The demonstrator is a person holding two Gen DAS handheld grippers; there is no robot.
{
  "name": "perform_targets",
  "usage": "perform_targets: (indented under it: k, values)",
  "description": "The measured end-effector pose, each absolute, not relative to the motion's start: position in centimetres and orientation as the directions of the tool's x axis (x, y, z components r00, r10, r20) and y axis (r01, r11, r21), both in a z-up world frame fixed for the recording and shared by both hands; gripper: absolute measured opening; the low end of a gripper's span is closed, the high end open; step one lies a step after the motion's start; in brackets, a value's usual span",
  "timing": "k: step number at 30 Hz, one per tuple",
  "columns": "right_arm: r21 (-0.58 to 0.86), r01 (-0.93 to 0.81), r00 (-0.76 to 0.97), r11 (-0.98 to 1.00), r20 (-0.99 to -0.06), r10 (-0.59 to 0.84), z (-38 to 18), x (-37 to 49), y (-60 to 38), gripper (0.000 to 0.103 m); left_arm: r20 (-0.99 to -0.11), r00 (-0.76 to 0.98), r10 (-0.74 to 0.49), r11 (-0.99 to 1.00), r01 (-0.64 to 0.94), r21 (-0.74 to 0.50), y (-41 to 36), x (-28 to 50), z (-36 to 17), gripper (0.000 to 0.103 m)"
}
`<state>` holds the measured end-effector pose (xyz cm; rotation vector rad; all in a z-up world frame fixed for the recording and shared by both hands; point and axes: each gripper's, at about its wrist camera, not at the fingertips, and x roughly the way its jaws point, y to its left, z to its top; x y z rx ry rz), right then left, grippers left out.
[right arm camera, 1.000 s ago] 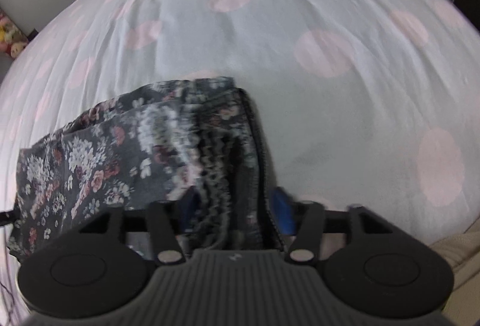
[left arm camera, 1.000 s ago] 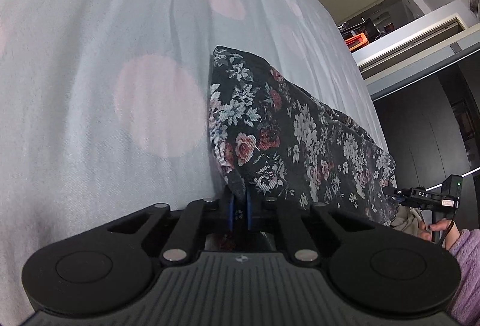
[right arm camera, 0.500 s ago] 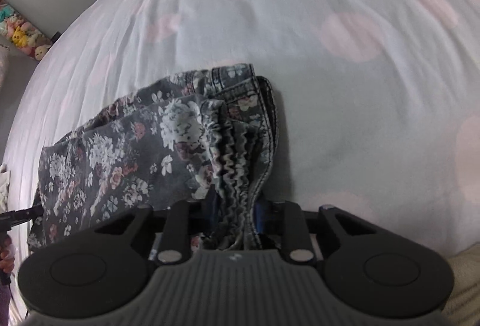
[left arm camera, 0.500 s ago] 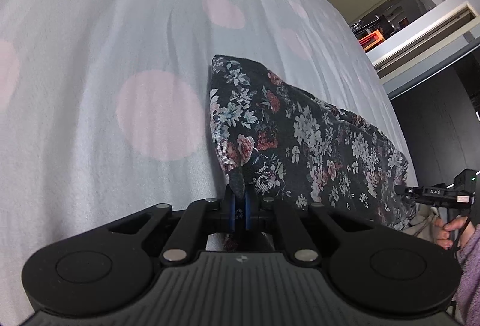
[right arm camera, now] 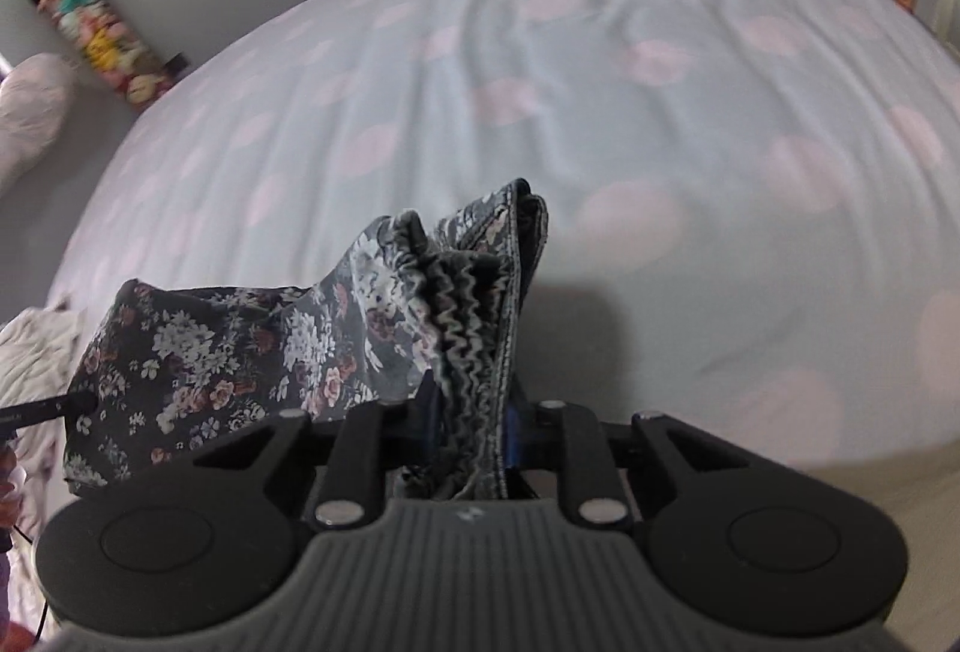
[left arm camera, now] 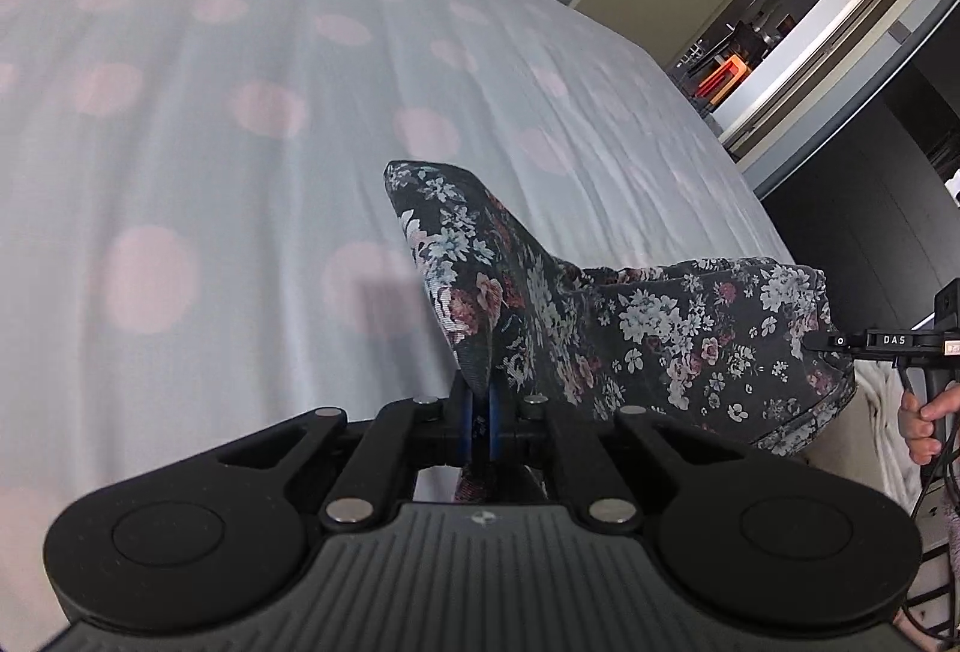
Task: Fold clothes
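A dark floral garment (left arm camera: 636, 328) hangs stretched between my two grippers, lifted above the bed. My left gripper (left arm camera: 477, 412) is shut on one corner of it. My right gripper (right arm camera: 471, 421) is shut on the bunched elastic waistband end (right arm camera: 468, 304). The right gripper also shows at the far right of the left wrist view (left arm camera: 876, 340), pinching the cloth's other end. The left gripper's tip shows at the left edge of the right wrist view (right arm camera: 54, 406).
The bed sheet (left arm camera: 240, 112) is pale blue with pink dots and fills both views. A white crumpled cloth (right arm camera: 36, 352) lies at the bed's near edge. A pillow (right arm camera: 30, 112) and stuffed toys (right arm camera: 90, 28) sit far left. An open doorway (left arm camera: 780, 40) is beyond the bed.
Both grippers have lifted the garment off the sheet and pulled back from the bed. The right gripper closed fully on the waistband. The cloth now hangs taut between them.
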<state>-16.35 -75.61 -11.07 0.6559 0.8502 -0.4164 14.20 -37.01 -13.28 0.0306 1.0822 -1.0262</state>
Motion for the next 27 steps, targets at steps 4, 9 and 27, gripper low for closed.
perform_targets:
  k: [4, 9, 27]
  values:
    - [0.433, 0.531, 0.654, 0.728, -0.756, -0.028, -11.4, -15.4, -70.0, 0.022, -0.760, 0.138, -0.635, 0.608, 0.695, -0.383, -30.1, 13.3, -11.4, 0.003]
    - [0.536, 0.456, 0.716, 0.710, -0.695, 0.065, -12.8, -14.5, -62.9, 0.022, -0.784, 0.221, -0.580, 0.694, 0.638, -0.334, -21.4, 13.1, -10.7, 0.003]
    - [0.462, 0.584, 0.600, 0.667, -0.799, 0.028, -19.0, -12.4, -56.8, 0.059, -0.896, 0.213, -0.390, 0.838, 0.485, -0.250, -14.3, 14.0, -19.8, 0.004]
